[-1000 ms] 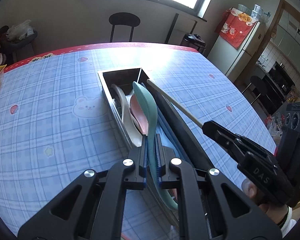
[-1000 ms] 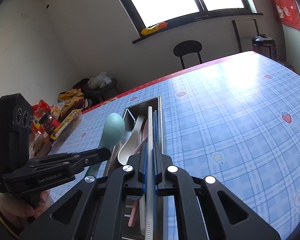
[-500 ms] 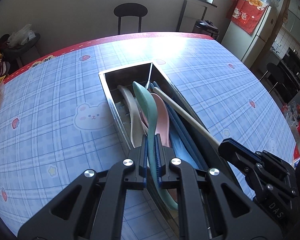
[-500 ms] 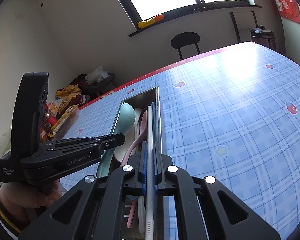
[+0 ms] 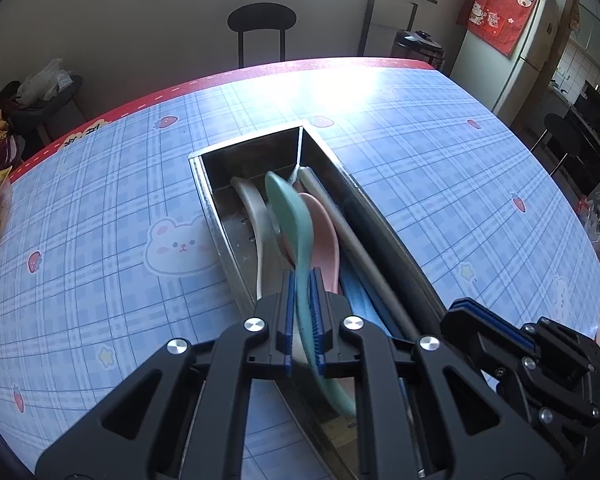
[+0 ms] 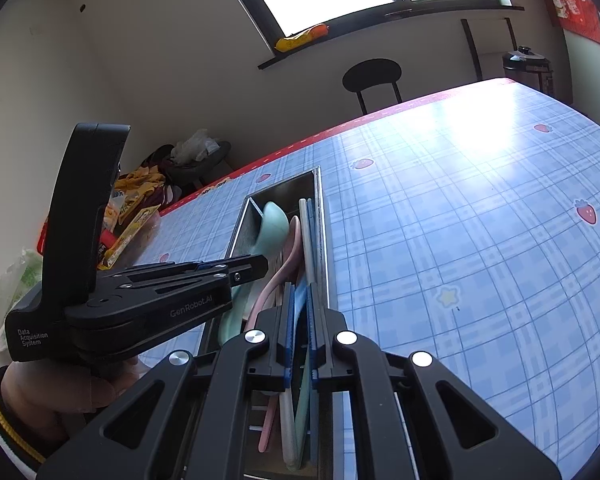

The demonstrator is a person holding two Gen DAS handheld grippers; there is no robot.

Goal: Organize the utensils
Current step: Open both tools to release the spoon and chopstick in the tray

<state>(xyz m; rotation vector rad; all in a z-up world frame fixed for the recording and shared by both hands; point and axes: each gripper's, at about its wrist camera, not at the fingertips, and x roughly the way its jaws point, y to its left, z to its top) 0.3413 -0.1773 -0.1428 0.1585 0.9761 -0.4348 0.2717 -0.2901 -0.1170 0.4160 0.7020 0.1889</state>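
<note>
Left wrist view: the left gripper (image 5: 302, 316) was easing open with one green spoon (image 5: 292, 216) between its pads, over the metal tray (image 5: 204, 184) — three spoons counted. Right wrist view: the right gripper (image 6: 299, 336) was clenched — its blue pads met above the tray's one white chopstick (image 6: 306, 232).

The long rectangular steel tray (image 5: 204, 184) runs under the left claw (image 5: 302, 320) in the left wrist view, so its near end is hidden. The mint-green plastic spoon (image 5: 290, 216) is blurred at its bowl (the handle end passes behind black claw arms). In the right wrist view the right claw (image 6: 298, 332) covers the middle of the white chopstick-like stick (image 6: 306, 236). Whether its pads press the stick cannot be told there.
</note>
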